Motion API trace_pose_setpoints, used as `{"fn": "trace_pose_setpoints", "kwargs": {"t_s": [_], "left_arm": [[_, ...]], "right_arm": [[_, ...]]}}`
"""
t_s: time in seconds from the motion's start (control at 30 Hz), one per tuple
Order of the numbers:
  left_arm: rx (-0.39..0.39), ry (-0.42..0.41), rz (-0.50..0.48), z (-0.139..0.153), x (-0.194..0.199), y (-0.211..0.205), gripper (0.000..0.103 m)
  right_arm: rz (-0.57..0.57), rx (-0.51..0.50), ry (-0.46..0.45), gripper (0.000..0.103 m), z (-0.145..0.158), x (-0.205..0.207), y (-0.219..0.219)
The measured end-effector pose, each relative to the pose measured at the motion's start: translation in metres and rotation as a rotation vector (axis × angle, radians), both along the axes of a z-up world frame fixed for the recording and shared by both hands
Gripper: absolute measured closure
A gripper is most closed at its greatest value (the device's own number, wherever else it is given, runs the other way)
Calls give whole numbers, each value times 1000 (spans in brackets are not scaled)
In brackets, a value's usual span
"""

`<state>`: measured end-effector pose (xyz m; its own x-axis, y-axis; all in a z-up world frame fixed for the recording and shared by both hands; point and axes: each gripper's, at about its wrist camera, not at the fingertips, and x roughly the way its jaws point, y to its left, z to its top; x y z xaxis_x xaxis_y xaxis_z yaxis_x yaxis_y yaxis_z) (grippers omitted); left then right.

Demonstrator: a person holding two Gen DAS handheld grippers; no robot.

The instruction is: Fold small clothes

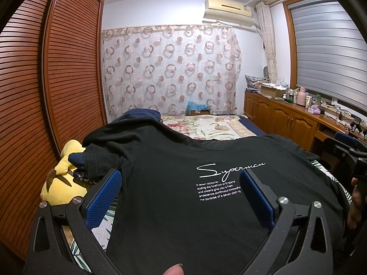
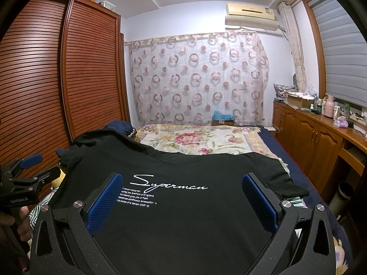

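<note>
Black cotton t-shirt (image 1: 174, 183) with white script print spread flat on floral bed (image 2: 206, 139), left gripper (image 1: 181, 183) and right gripper (image 2: 183, 188) both wide apart above it, holding nothing.

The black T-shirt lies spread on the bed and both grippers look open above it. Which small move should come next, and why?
Probably lower the left gripper to the bunched left sleeve and pinch it. The black T-shirt lies print-up and unfolded, neither gripper holds cloth, and that sleeve looks crumpled beside the yellow plush toy.
</note>
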<state>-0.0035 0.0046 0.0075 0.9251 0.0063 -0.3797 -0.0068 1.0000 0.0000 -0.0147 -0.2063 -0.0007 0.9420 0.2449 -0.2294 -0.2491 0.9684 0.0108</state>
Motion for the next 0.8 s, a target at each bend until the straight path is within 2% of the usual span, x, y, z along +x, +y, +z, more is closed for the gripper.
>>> {"fn": "trace_pose_setpoints", "kwargs": {"t_s": [0.5, 0.8], "left_arm": [[6, 5, 2, 0, 1, 2, 0], [10, 60, -17, -5, 28, 48, 0]], "right_arm": [[12, -6, -2, 0, 0, 2, 4], [99, -53, 5, 0, 9, 26, 17]]}}
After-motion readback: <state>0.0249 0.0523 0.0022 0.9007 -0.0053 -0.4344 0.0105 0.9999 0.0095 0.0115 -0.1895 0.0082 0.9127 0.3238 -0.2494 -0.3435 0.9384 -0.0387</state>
